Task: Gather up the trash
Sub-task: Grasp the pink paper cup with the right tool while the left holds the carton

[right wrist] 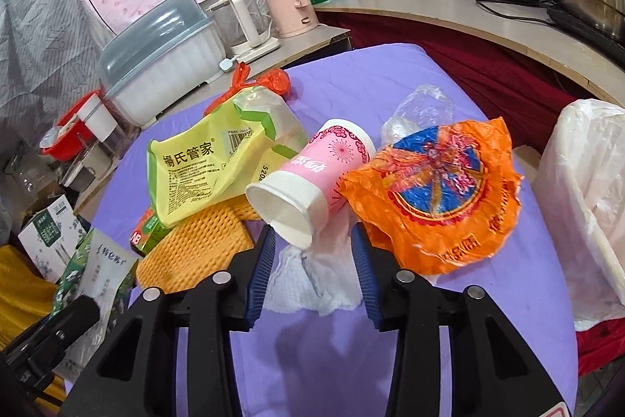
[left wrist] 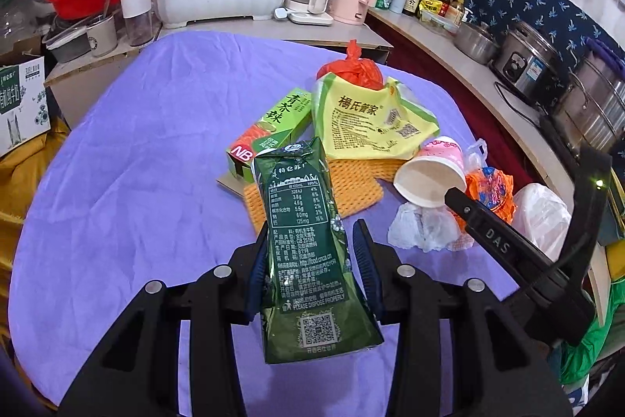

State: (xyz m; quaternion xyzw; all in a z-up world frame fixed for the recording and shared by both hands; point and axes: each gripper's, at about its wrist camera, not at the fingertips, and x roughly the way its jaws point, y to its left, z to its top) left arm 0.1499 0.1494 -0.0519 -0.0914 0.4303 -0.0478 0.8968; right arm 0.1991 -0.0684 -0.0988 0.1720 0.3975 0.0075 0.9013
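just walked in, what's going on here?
Trash pickup on a purple-covered table. The left gripper has a flattened green milk carton between its fingers. The right gripper is open over a crumpled white tissue, beside a tipped pink paper cup and orange wrapper. A white-lined bin stands right.

Open purple cloth (left wrist: 117, 182) from 7 to 11 o'clock in left wrist view. Blocked 12 to 3 o'clock: green box (left wrist: 269, 131), yellow bag (left wrist: 371, 120), paper cup (left wrist: 429, 174), orange wrapper (left wrist: 490, 190), lined bin (left wrist: 543, 213).
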